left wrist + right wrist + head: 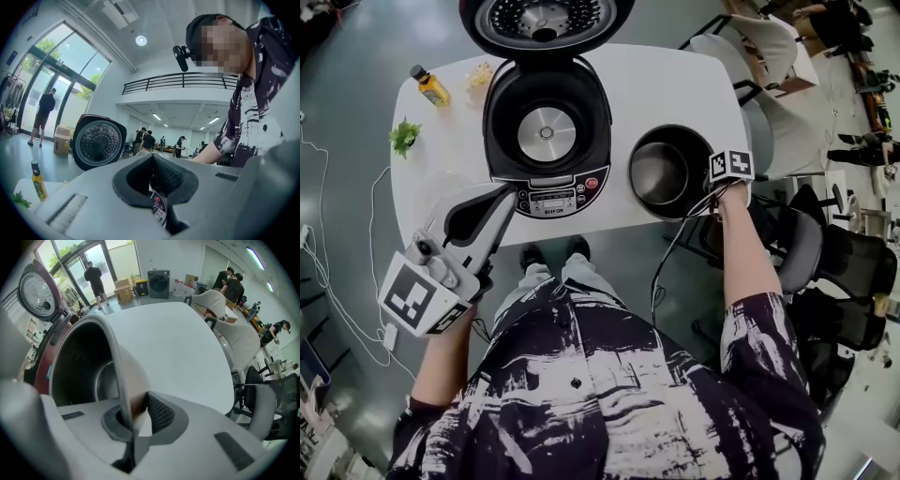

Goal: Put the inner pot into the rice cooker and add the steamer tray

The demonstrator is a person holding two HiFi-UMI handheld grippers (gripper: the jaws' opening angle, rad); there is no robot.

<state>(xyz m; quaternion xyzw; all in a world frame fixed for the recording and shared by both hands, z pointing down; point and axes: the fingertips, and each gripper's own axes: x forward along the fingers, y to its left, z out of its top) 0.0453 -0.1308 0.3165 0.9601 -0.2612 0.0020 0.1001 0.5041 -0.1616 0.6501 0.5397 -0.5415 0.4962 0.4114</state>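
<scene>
The rice cooker (547, 131) stands open on the white table (675, 84), its lid (546, 21) raised and its well holding nothing. Right of it is the dark inner pot (661, 173). My right gripper (712, 192) points steeply down and is shut on the pot's right rim. In the right gripper view the thin rim (123, 394) runs between the pads (159, 413), with the pot's hollow (84, 366) to the left. My left gripper (504, 190) is held level at the table's front edge, aimed at the cooker's control panel (159, 208), jaws together and holding nothing. I make out no steamer tray.
A yellow bottle (431, 86), a small green plant (404, 136) and a pale yellowish thing (478, 75) sit at the table's left and back. Chairs (797, 244) crowd the right side. Cables hang from the front right and along the floor at left. People stand far off.
</scene>
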